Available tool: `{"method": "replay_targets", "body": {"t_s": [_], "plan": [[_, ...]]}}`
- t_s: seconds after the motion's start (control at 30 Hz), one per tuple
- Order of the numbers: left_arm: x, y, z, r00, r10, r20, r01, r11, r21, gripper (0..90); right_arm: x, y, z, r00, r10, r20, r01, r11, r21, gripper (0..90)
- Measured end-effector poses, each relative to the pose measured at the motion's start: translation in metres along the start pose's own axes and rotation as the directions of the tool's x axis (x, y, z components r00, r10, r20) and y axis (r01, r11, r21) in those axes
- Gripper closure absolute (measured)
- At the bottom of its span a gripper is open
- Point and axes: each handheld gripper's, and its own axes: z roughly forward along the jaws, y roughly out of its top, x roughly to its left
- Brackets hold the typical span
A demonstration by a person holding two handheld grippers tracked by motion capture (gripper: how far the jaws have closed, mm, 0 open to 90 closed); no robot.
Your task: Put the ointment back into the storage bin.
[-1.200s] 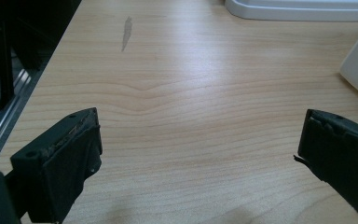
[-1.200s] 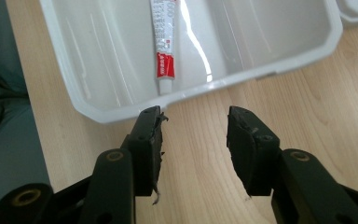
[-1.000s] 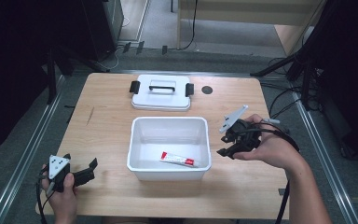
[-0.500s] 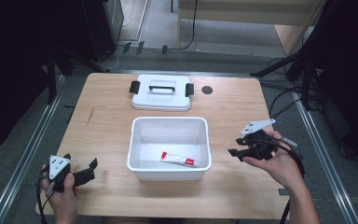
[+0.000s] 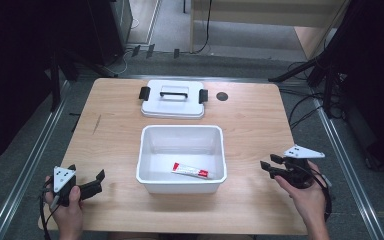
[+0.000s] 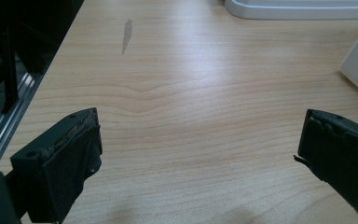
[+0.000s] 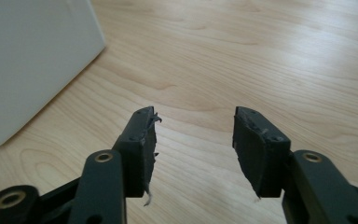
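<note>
Tube (image 5: 191, 171) lies flat in the white bin (image 5: 147, 150) at table centre. Right gripper (image 5: 266, 167) sits right of the bin, jaws partly apart, holding nothing. Left gripper (image 5: 99, 181) rests at the table's near left corner, jaws wide, empty.

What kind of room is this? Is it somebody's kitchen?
Probably not a kitchen. It looks like a lab or workshop set up for recording. A bare wooden table stands on a grey floor with cables lying about, dark stand legs beside it, and a person holding a gripper in each hand.
</note>
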Motion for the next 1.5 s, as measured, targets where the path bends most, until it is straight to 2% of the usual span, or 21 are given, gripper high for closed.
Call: {"method": "replay_targets", "body": {"t_s": [0.2,0.4,0.6,0.7,0.77,0.83,0.9,1.0,1.07,1.13,1.2,1.33,1.4,1.5], "plan": [[-0.001,0.000,0.000,1.0000,0.007,-0.003,-0.007,1.0000,-0.001,0.3,-0.009,-0.024,-0.014,0.9976,0.061,0.032,-0.056,0.991,-0.121,33.7],[-0.001,0.000,0.000,0.9998,0.017,-0.010,-0.017,0.9999,0.002,0.3,-0.020,-0.053,-0.024,0.9870,0.142,0.075,-0.129,0.979,-0.159,19.7],[0.000,0.000,0.000,1.0000,0.007,-0.005,-0.007,1.0000,0.003,0.3,-0.025,-0.078,-0.037,0.9624,0.233,0.140,-0.200,0.956,-0.216,12.6],[0.000,0.000,0.000,1.0000,-0.001,-0.005,0.001,1.0000,0.001,0.3,-0.027,-0.086,-0.041,0.9434,0.274,0.187,-0.232,0.948,-0.218,12.5],[0.000,0.000,0.000,1.0000,0.002,-0.005,-0.002,1.0000,0.006,0.3,-0.027,-0.092,-0.044,0.9383,0.292,0.186,-0.246,0.941,-0.234,9.6],[0.000,0.000,0.000,1.0000,0.003,-0.006,-0.003,1.0000,0.008,0.3,-0.026,-0.097,-0.044,0.9433,0.280,0.178,-0.238,0.945,-0.225,3.0],[0.000,0.000,0.000,1.0000,-0.003,0.000,0.003,1.0000,0.003,0.3,-0.025,-0.100,-0.044,0.9451,0.274,0.178,-0.234,0.948,-0.217,1.1],[0.002,0.000,0.000,0.9999,-0.014,0.004,0.014,0.9999,0.004,0.3,-0.024,-0.100,-0.044,0.9421,0.268,0.201,-0.221,0.948,-0.228,0.0],[0.002,0.000,0.000,0.9998,-0.020,0.007,0.020,0.9998,-0.001,0.3,-0.023,-0.099,-0.041,0.9419,0.255,0.219,-0.208,0.954,-0.216,0.0],[0.002,0.000,0.000,0.9997,-0.022,0.008,0.022,0.9997,-0.004,0.3,-0.021,-0.098,-0.039,0.9382,0.243,0.246,-0.193,0.959,-0.209,0.0],[0.003,0.000,0.000,0.9998,-0.019,0.006,0.019,0.9998,0.000,0.3,-0.021,-0.098,-0.039,0.9325,0.250,0.261,-0.197,0.957,-0.213,0.0],[0.002,0.001,0.001,0.9999,-0.015,0.004,0.015,0.9999,0.006,0.3,-0.024,-0.099,-0.040,0.9224,0.291,0.254,-0.237,0.945,-0.225,0.0],[0.003,0.001,0.000,0.9998,-0.018,0.004,0.018,0.9998,0.006,0.3,-0.026,-0.099,-0.040,0.9209,0.302,0.247,-0.248,0.942,-0.226,0.0],[0.004,0.000,0.001,0.9994,-0.033,0.006,0.033,0.9994,0.005,0.3,-0.026,-0.099,-0.040,0.9219,0.302,0.243,-0.251,0.943,-0.217,0.0]]}}
